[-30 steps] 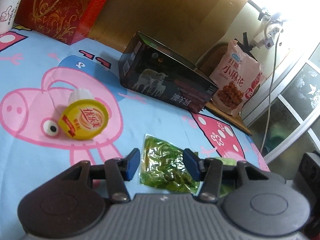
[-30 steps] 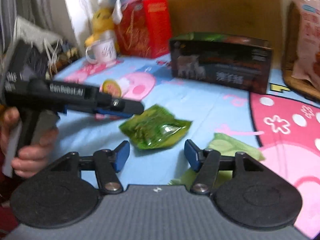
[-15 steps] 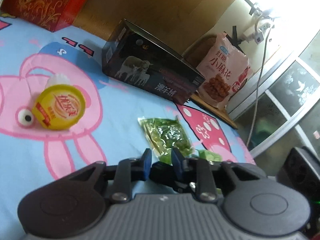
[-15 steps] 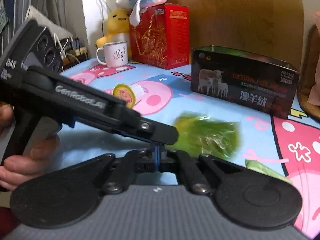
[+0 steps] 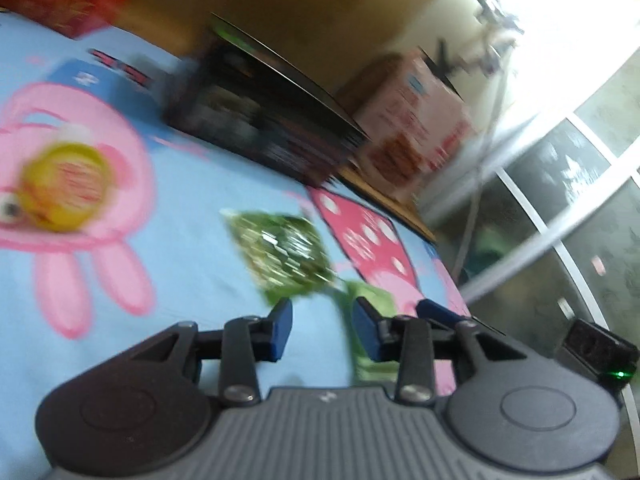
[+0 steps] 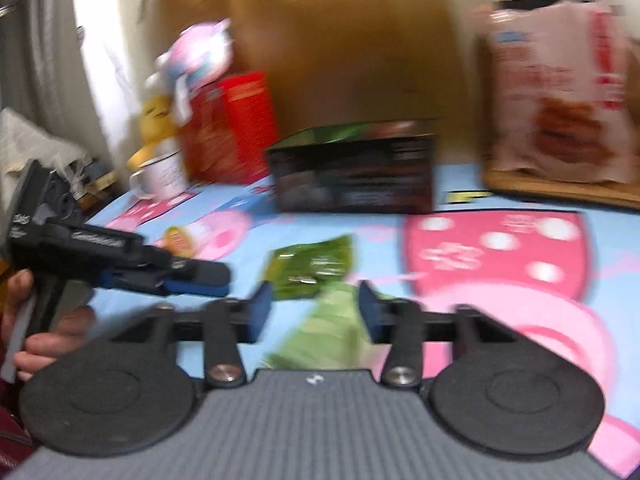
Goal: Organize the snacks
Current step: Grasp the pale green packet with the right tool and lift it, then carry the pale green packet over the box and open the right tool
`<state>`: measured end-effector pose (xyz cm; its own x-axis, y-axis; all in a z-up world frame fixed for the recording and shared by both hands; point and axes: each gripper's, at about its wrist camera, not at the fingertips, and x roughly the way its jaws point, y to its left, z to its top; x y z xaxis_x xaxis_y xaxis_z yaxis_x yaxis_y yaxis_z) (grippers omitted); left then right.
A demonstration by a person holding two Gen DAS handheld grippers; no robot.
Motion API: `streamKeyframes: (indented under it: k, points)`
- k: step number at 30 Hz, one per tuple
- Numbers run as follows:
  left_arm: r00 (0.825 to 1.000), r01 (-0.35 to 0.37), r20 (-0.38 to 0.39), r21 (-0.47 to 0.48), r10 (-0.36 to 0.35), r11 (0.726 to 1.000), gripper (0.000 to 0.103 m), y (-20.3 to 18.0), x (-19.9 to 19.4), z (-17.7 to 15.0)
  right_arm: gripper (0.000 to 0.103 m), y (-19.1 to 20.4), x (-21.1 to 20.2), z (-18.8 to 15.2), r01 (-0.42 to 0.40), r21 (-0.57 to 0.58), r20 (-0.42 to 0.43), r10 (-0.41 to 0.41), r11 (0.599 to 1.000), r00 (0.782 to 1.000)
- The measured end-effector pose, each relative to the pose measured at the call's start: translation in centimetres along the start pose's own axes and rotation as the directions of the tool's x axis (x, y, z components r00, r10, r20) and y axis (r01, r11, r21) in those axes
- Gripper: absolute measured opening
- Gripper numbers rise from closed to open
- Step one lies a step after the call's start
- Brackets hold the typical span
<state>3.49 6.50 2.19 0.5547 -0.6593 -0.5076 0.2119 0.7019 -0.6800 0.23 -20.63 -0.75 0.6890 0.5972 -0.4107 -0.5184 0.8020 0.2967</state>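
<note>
A dark green snack packet (image 5: 284,248) (image 6: 312,266) lies on the blue cartoon sheet (image 5: 192,264), just beyond both grippers. A light green packet (image 5: 370,294) (image 6: 332,332) lies beside it. My left gripper (image 5: 323,330) has its jaws opening, with only the sheet between the blue pads. In the right wrist view a hand (image 6: 52,332) holds that left gripper (image 6: 212,278) at the left. My right gripper (image 6: 314,312) is opening too. The light green packet lies under the gap and the pads do not press on it. Both views are blurred.
A yellow jelly cup (image 5: 60,188) (image 6: 180,240) lies on its side at the left. A dark box (image 5: 260,128) (image 6: 352,176) stands further back, with a pink snack bag (image 5: 416,132) (image 6: 560,100) to its right. A red box (image 6: 228,128), a mug (image 6: 160,176) and plush toys (image 6: 200,56) fill the back left.
Both grippers were open a second ago, shut half a second ago, and now stand open again. The right wrist view has swung to the right, over the light green packet.
</note>
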Motion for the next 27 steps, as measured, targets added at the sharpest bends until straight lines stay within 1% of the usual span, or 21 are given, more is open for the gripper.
streamKeyframes:
  k: [2,3,4,5,6,8,9,10,11,12,15,17,19,22,25,27]
  points:
    - [0.999,0.008,-0.041,0.023,-0.007,1.0,0.039,-1.1,1.5,-0.1,0.058,-0.4,-0.8,-0.7,0.024,-0.007,-0.019,-0.024,1.0,1.0]
    - [0.998,0.008,-0.061,0.033,-0.006,0.999,0.039,-1.6,2.3,-0.1,0.06,-0.3,-0.8,-1.1,0.018,-0.009,-0.039,-0.018,1.0,0.999]
    - [0.997,0.011,-0.079,0.041,-0.008,0.999,0.039,-2.0,3.0,-0.1,0.064,-0.1,-0.8,-1.6,0.006,-0.016,-0.059,-0.007,1.0,0.998]
    - [0.996,0.016,-0.093,0.048,-0.011,0.999,0.039,-2.3,3.7,-0.2,0.065,0.2,-0.5,-1.9,-0.003,-0.031,-0.076,0.001,1.0,0.997]
    - [0.994,0.015,-0.108,0.057,-0.009,0.998,0.039,-2.7,4.4,-0.3,0.065,0.5,-0.2,-2.1,-0.005,-0.055,-0.092,0.0,0.998,0.996]
    - [0.993,0.019,-0.117,0.076,-0.01,0.997,0.033,-3.3,5.2,-0.6,0.063,1.1,0.8,-2.6,0.0,-0.105,-0.115,-0.012,0.995,0.993]
    - [0.992,0.014,-0.123,0.087,-0.003,0.996,0.033,-3.6,5.4,-0.8,0.057,1.4,1.1,-2.9,0.0,-0.129,-0.106,-0.014,0.992,0.994]
    - [0.994,-0.002,-0.112,0.1,0.013,0.995,0.032,-3.9,5.1,-0.9,0.052,1.7,1.2,-2.9,-0.003,-0.15,-0.102,-0.013,0.989,0.995]
    - [0.994,-0.009,-0.107,0.105,0.021,0.994,0.032,-4.1,4.8,-0.8,0.047,2.0,1.2,-2.8,0.017,-0.172,-0.092,-0.033,0.985,0.995]
    - [0.995,0.001,-0.095,0.096,0.008,0.995,0.032,-4.0,4.2,-0.5,0.046,2.2,1.1,-2.5,0.021,-0.187,-0.08,-0.037,0.982,0.996]
    - [0.999,0.032,-0.033,0.088,-0.03,0.996,0.032,-4.3,2.2,1.3,0.045,1.5,0.4,-0.9,-0.022,-0.155,-0.02,0.019,0.988,1.0]
    - [0.999,0.018,0.026,0.117,-0.021,0.993,0.032,-4.9,1.3,3.1,0.044,1.3,0.6,0.6,-0.047,-0.153,0.027,0.052,0.987,0.998]
    - [0.997,-0.004,0.071,0.137,-0.006,0.991,0.032,-5.2,1.1,5.0,0.043,1.4,1.2,2.3,-0.048,-0.179,0.069,0.061,0.983,0.996]
    - [0.991,-0.038,0.133,0.164,0.016,0.986,0.033,-5.7,1.7,8.1,0.043,1.5,2.8,4.8,-0.02,-0.227,0.141,0.053,0.974,0.989]
    - [0.985,-0.073,0.169,0.173,0.043,0.982,0.033,-5.6,3.4,11.5,0.043,0.7,5.3,7.2,0.005,-0.244,0.186,0.042,0.97,0.982]
    - [0.982,-0.089,0.18,0.167,0.059,0.982,0.034,-5.5,5.0,13.3,0.043,-0.3,6.9,8.6,0.021,-0.246,0.205,0.03,0.969,0.978]
